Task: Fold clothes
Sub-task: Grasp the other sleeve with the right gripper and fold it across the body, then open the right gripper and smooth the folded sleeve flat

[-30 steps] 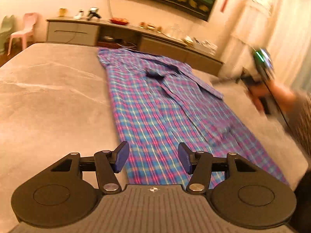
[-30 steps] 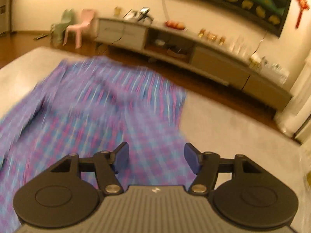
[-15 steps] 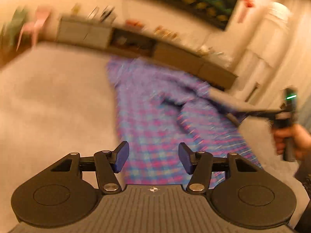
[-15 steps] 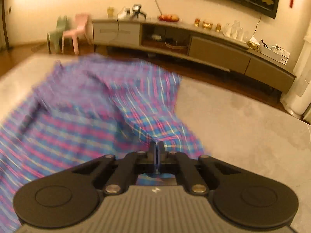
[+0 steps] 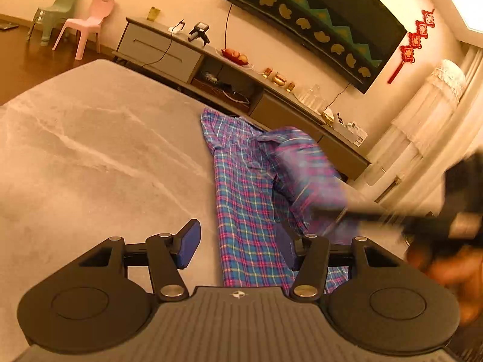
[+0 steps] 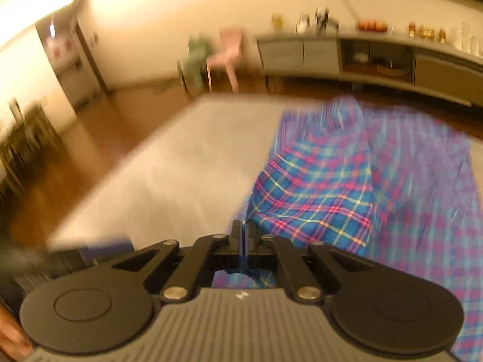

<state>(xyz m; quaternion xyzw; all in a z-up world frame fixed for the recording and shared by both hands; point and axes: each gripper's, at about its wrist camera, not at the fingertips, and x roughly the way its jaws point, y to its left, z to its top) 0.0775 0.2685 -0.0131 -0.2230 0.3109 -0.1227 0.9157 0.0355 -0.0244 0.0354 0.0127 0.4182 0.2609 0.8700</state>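
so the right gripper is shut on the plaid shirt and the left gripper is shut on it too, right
Not quite. The right gripper is shut on the plaid shirt, pinching its edge, as the right wrist view shows. The left gripper, however, is open: in the left wrist view its jaws stand apart above the shirt, gripping nothing.

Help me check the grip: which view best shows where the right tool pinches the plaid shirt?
The right wrist view: the right tool is shut on a raised fold of the plaid shirt. The left wrist view shows that tool only as a dark blur beside the lifted cloth.
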